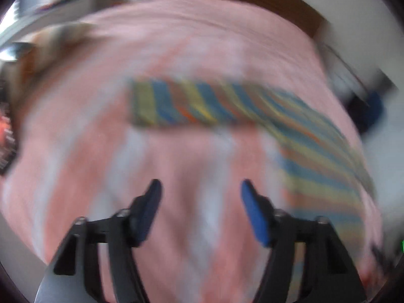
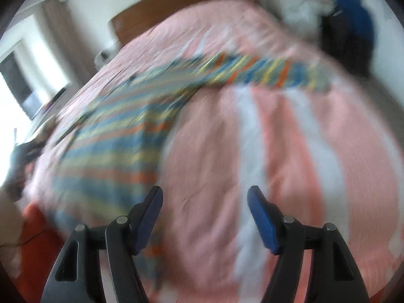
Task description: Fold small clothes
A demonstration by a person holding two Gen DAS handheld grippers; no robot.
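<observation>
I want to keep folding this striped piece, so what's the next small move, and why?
Probably bring the left hand-held gripper right, to the striped garment's near edge. Both it and the right hand-held gripper are open and empty above the pink bedspread, and the garment lies loose and only partly folded.

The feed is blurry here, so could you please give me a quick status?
Left gripper open, empty. Right gripper open, empty. Striped garment on bedspread. Nothing blocking.

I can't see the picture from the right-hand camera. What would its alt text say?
Blurred fisheye view: the right gripper, its blue-padded jaws open and empty, points down at a bed with a pink-and-white striped bedspread. A multicoloured striped garment lies spread across the bedspread to the left, one long part reaching right; a brown headboard stands behind.
</observation>
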